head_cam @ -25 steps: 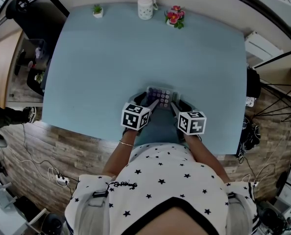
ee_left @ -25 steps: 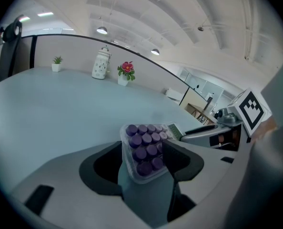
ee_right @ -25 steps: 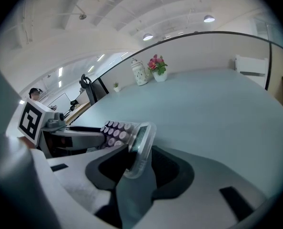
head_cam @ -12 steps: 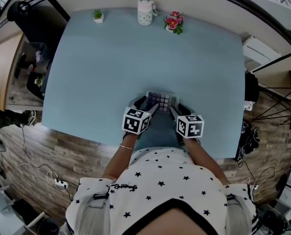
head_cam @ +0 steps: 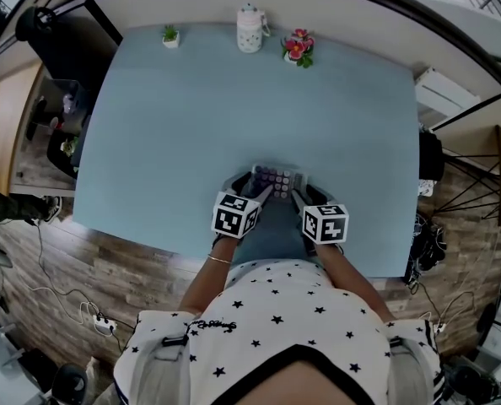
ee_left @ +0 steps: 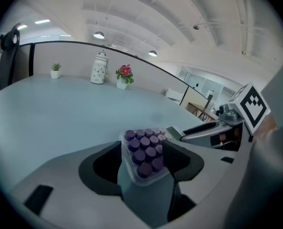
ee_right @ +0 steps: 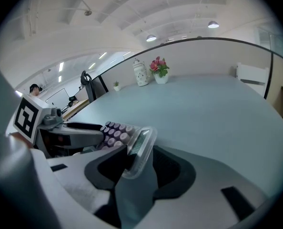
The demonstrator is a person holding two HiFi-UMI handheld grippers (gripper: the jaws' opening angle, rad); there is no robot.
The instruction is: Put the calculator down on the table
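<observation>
The left gripper [ee_left: 142, 149] clamps the key end of the calculator [ee_left: 148, 142], and that gripper's view shows the purple keys plainly. The right gripper [ee_right: 140, 152] is opening, its jaws loose round the display end, which only its own view shows edge-on. The head view alone places the calculator near the front edge of the pale blue table [head_cam: 234, 108], with a jar [head_cam: 250, 30] and flowers [head_cam: 298, 46] at the far edge

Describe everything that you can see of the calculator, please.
The calculator is small, with a clear plastic-looking case, round purple keys in rows and a display strip at one end. It is by the near edge of the table; whether it rests there is unclear. The left tongs grip its keypad corner; its display end stands between the right tongs, whose jaws are opening.
</observation>
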